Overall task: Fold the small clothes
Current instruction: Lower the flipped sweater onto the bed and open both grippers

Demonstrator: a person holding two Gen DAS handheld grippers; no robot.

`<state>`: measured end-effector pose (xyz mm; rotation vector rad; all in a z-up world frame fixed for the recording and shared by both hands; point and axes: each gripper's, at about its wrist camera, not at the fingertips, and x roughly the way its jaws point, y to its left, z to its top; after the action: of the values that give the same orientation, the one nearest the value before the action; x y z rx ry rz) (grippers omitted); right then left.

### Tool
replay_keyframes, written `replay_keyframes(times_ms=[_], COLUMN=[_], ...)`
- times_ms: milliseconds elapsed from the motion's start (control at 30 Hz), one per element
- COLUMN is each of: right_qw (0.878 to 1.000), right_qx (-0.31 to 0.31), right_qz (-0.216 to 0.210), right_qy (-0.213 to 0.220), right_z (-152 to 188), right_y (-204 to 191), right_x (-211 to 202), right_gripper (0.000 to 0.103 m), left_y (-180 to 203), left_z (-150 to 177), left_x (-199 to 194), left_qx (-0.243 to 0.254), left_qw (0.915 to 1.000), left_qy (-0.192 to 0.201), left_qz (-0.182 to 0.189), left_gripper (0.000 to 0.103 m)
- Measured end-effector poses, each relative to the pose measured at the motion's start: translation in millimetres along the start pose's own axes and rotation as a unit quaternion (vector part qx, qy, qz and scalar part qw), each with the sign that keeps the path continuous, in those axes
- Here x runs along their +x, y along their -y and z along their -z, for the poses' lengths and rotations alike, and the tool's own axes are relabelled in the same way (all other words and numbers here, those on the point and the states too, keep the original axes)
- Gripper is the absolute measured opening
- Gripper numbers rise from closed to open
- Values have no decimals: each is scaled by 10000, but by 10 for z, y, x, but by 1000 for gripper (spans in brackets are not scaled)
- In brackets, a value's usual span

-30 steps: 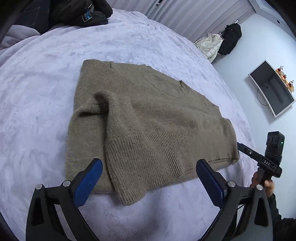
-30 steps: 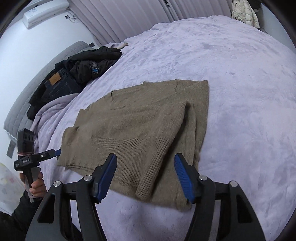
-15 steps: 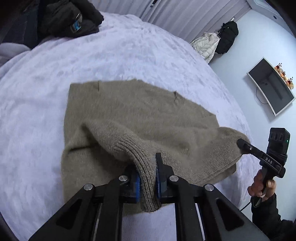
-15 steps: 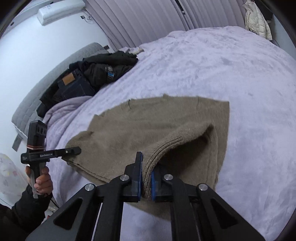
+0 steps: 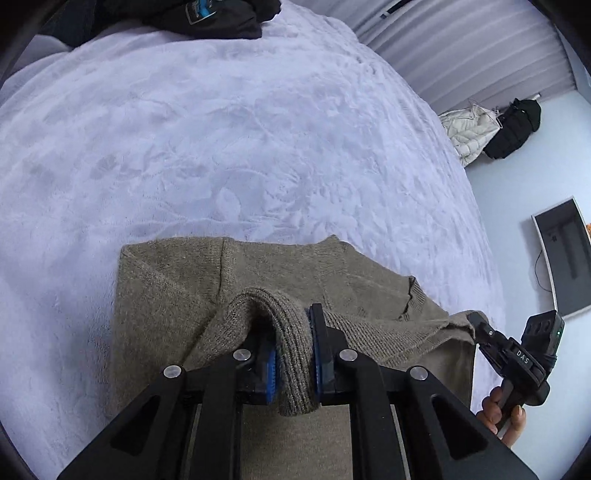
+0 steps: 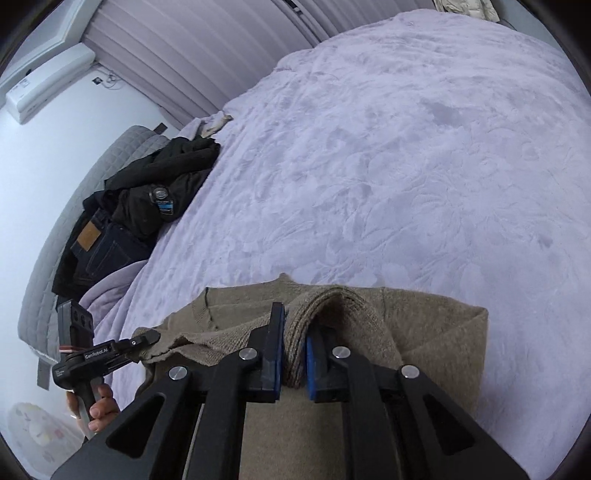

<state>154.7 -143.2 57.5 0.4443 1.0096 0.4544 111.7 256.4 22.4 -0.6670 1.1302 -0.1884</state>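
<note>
The sweater [image 5: 173,295] hem is clamped in the left gripper [image 5: 293,363]; the right gripper [image 6: 293,360], jaws easing open, still pinches it; the fold must next be laid on the far collar edge

My left gripper [image 5: 293,363] is clamped on a ribbed fold of the olive-brown sweater [image 5: 173,295], low and centre in the frame, the knit bulging up between my blue pads [image 5: 271,369]. At lower right my right gripper [image 5: 476,325] pinches the sweater's hem, my hand [image 5: 504,413] on its handle. The lilac bedspread [image 5: 221,147] fills the upper frame, dark clothes [image 5: 207,14] at top left.
</note>
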Motion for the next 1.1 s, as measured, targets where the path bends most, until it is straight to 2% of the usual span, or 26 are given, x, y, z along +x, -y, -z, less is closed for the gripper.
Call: replay_keyframes(times_ms=[33,67,100,133,167,200,233,267,333,400,433,500,600,667,700,733,767,833,867,900,967,1033,1100], right_qw=[10000,9999,9997,9995,9992,9989,9986,9984,9974,9947,9932,9911,9875,9864,9843,9810,9792,9865,9854,9865,9825,9759,9710], right_qx=[9,9,11,21,32,33,41,37,-53,-426,-615,-986,-1358,-1358,-1315,-1300,-1202,-856,-650,-574,-598,-980,-1452], right_qz=[73,163,236,306,376,420,440,416,479,638,699,706,791,913,1163,1432,1628,1397,1568,1529,1762,1897,1808], right_qy=[-21,-46,-43,4,92,196,290,376,534,691,696,547,134,-119,-159,-155,-162,-84,-108,-105,102,458,579], right_z=[-37,-67,-78,-75,-61,-38,-12,21,88,190,228,301,400,448,463,477,475,473,462,454,446,442,420], right_y=[13,17,29,39,49,62,69,70,25,-106,-171,-314,-446,-396,-310,-207,-61,192,293,334,251,12,-303], right_x=[57,109,137,139,120,84,31,-43,-184,-327,-349,-303,-58,99,144,151,144,31,-24,-84,-247,-370,-357], right_gripper=[16,29,49,60,77,79,79,79,79,79,79,79,79,79,79,79,78,78,78,78,78,78,80], left_y=[-32,-50,-56,-53,-39,-30,-25,-25,-37,-33,5,159,358,305,197,78,-57,-146,-125,-70,135,377,678], left_z=[-24,-26,-31,-30,-25,-20,-19,-9,24,77,111,202,359,407,400,392,382,379,378,376,377,376,334], left_x=[38,47,42,20,-23,-81,-156,-269,-496,-680,-715,-616,-225,0,82,100,69,-43,-78,-141,-286,-352,-241], left_qx=[-69,-80,-67,-16,63,113,148,180,252,350,432,783,1352,1520,1466,1339,1159,904,853,807,920,1198,1575], left_qw=[9999,9998,9997,9997,9998,9998,9996,9991,9975,9952,9943,9938,9897,9837,9809,9819,9872,9920,9921,9907,9840,9771,9613], left_qy=[-86,-124,-129,-83,-11,68,179,357,649,864,919,746,352,265,285,330,393,498,520,598,951,1176,1301], left_qz=[42,95,177,227,206,177,182,134,91,286,330,265,-310,-924,-1243,-1299,-1021,-729,-764,-913,-1194,-1304,-1846], left_gripper=[20,25,36,50,59,80,94,97,97,97,97,97,97,97,97,97,97,97,97,97,97,97,97])
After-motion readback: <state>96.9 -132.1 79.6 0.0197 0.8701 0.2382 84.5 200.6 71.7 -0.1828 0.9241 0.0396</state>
